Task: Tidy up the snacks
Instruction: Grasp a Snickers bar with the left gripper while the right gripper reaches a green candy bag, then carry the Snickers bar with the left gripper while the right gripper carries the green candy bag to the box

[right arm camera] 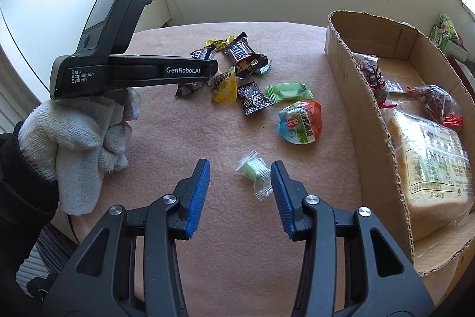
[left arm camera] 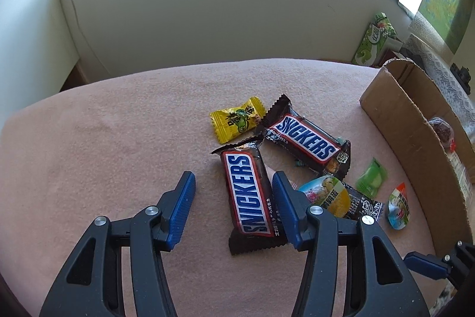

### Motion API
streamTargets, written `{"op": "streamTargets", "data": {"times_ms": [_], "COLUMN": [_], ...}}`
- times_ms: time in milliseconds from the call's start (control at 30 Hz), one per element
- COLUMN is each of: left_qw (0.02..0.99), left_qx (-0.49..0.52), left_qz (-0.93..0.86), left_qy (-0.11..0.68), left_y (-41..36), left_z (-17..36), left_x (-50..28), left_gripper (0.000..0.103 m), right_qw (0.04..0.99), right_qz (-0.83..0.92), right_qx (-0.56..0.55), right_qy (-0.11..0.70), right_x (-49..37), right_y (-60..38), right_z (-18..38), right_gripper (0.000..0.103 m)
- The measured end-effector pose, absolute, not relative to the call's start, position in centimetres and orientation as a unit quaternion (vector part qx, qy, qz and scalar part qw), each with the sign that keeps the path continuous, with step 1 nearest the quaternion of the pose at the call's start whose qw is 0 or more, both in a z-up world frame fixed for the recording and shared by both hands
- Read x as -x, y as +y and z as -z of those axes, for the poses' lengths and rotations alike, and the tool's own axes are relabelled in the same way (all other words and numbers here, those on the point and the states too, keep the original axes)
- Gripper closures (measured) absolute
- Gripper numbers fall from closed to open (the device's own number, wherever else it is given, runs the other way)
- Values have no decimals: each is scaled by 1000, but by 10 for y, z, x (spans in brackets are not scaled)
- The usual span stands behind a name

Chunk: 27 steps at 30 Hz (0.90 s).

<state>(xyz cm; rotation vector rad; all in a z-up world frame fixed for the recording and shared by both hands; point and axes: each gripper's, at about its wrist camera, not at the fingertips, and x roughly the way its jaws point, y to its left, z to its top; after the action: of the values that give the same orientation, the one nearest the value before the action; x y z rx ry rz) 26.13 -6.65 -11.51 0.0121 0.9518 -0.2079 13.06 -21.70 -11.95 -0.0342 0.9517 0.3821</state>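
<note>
My left gripper (left arm camera: 234, 180) is open and points down over a Snickers bar (left arm camera: 249, 195) lying on the pink cloth. The bar lies between the jaws, close against the right pad, with a clear gap to the left pad. A second Snickers bar (left arm camera: 308, 141) and a yellow candy (left arm camera: 237, 119) lie just beyond. My right gripper (right arm camera: 240, 166) is open too. A small clear-wrapped green candy (right arm camera: 253, 170) sits between its fingertips, nearer the right one. A cardboard box (right arm camera: 356, 85) stands to the right with bread (right arm camera: 430, 162) and dark red packets (right arm camera: 371, 73) inside.
More snacks lie on the cloth: a red-and-blue jelly cup (right arm camera: 301, 121), a green wrapper (right arm camera: 289, 91), a black packet (right arm camera: 253, 98) and a yellow jelly (right arm camera: 225, 86). A white-gloved hand (right arm camera: 74, 132) holds the left tool. The table's far edge meets a white wall.
</note>
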Motion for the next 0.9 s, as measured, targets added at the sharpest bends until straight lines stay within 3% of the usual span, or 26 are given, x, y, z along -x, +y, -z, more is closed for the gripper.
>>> {"op": "streamTargets", "data": {"times_ms": [200,533,600,700,800,900], "left_qw": [886,887,888,888,888,889], "left_qx": [-1,9,10,13,14,21], "left_qz": [109,112,112,110,109,107], "left_qy": [451,447,447,446,446,446], "left_y": [-59,-55,-55,-55,-55,-54], "left_z": [112,114,114,113,113,111], "left_x": [-255,-256,-255,-254,-254,-253], "left_gripper": [76,76,76,76,76,76], "right_qw": [872,867,867,868,869,869], "right_qz": [-179,-181,-178,-171,-168,-171], "right_qx": [35,56,50,40,35,28], "right_qy": [455,462,463,464,465,464], "right_x": [-138,-142,-143,-144,-145,-144], "right_y": [-208,-202,-205,-211,-216,-219], "right_z": [127,133,133,133,132,130], "right_gripper": [59,59,63,78,86,87]}}
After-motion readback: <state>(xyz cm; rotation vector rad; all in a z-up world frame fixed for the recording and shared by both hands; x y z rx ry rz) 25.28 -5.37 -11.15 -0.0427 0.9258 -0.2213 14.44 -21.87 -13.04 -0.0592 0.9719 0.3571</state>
